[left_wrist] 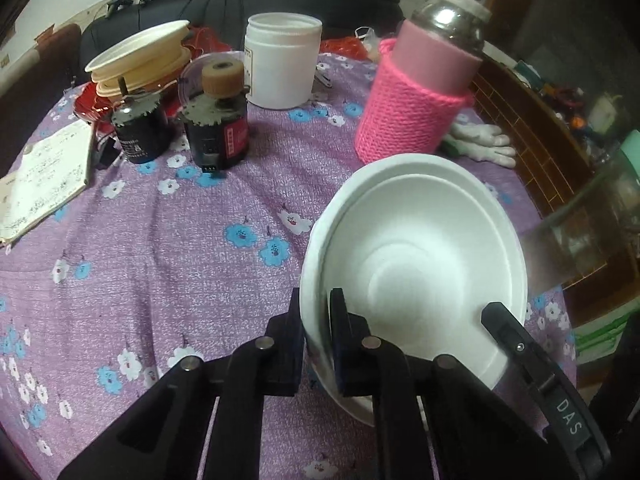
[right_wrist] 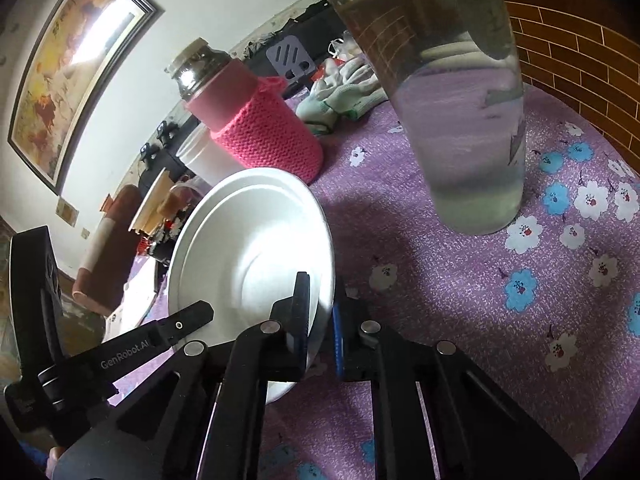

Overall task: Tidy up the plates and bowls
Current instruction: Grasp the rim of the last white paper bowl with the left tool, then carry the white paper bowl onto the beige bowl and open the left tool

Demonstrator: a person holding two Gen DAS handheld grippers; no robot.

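A white paper bowl (left_wrist: 420,260) (right_wrist: 248,240) sits tilted over the purple flowered tablecloth (left_wrist: 180,240). A second rim line shows inside it, and I cannot tell whether it is one bowl or two nested. My left gripper (left_wrist: 316,314) is shut on the bowl's near left rim, one finger outside the wall and one inside. My right gripper (right_wrist: 320,314) is shut on the opposite rim; one of its fingers (left_wrist: 504,320) shows in the left wrist view. The left gripper's finger (right_wrist: 192,316) shows in the right wrist view. A stack of beige bowls (left_wrist: 140,52) stands at the back left.
Behind the bowl stand a bottle in a pink knitted sleeve (left_wrist: 416,108), a white jar (left_wrist: 280,60) and two black motors (left_wrist: 140,132) (left_wrist: 218,132). Papers (left_wrist: 44,176) lie at left, white gloves (left_wrist: 480,144) at right. A tall clear bottle (right_wrist: 460,100) stands near a brick-patterned wall (right_wrist: 580,60).
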